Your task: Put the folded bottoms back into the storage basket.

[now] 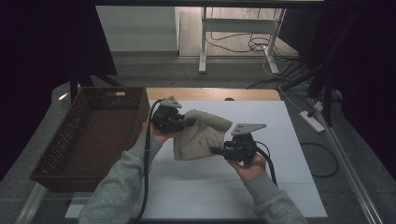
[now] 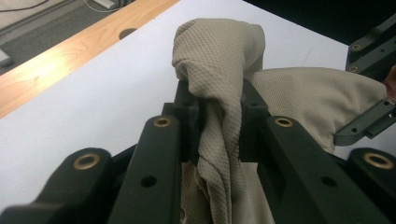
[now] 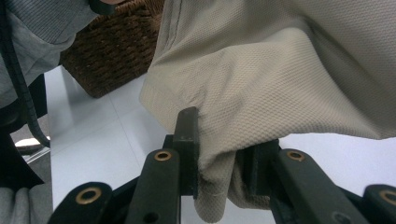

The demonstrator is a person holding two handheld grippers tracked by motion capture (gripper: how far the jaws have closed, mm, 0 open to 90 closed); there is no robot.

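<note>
A beige textured cloth (image 1: 200, 135) hangs bunched between the two grippers above the white table top (image 1: 210, 186). My left gripper (image 1: 190, 122) pinches its upper left part; in the left gripper view the cloth (image 2: 219, 93) is squeezed between the black jaws and bulges above them. My right gripper (image 1: 215, 150) is shut on the cloth's lower right edge; in the right gripper view a fold of the cloth (image 3: 261, 84) is clamped between the jaws, with the rest draped above. The left gripper (image 2: 218, 122) and the right gripper (image 3: 218, 154) both grip fabric.
A dark brown wicker basket (image 1: 70, 135) stands at the table's left side, close to the left hand. A wooden strip (image 1: 215, 94) runs along the table's far edge. Cables and a power strip (image 1: 312, 120) lie on the floor to the right.
</note>
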